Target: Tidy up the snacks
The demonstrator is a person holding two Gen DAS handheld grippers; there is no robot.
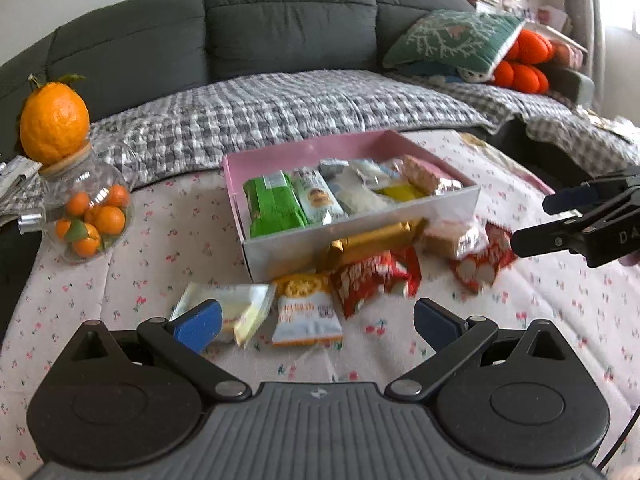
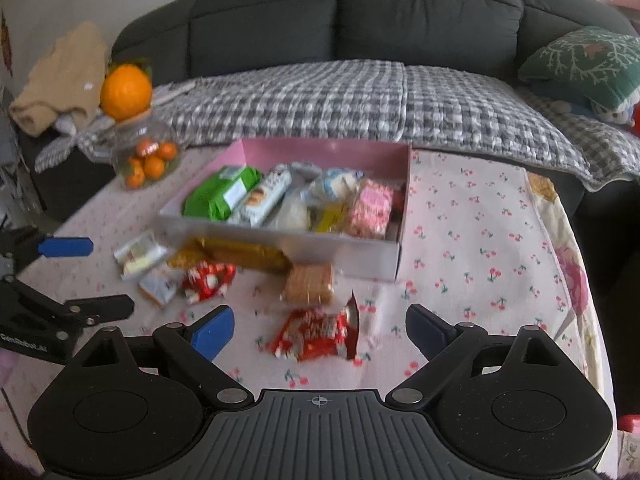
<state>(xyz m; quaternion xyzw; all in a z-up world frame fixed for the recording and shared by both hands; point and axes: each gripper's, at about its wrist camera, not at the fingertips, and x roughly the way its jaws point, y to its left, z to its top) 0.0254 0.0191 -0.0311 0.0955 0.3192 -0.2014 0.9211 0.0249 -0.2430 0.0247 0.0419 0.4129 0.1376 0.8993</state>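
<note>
Snacks lie loose before the pink box (image 2: 394,258); the red packet (image 2: 316,334) is seen directly ahead of the right gripper (image 2: 320,334), nearer it than the left gripper (image 1: 318,326), long axis crosswise. Both grippers are held wide apart, empty.

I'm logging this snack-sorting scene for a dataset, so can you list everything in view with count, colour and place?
box: one, pink inside, centre of the table, holding several wrapped snacks, among them a green pack
loose snacks: about six on the cloth in front of the box, among them a gold bar, two red packs, a cracker pack
glass jar: one, clear, left of the box, small oranges inside
large orange: one, on the jar's lid
tablecloth: white with cherry print
sofa: dark grey, behind, with a checked throw
green cushion: one, sofa's right end
left gripper: open, empty
right gripper: open over a red pack
</note>
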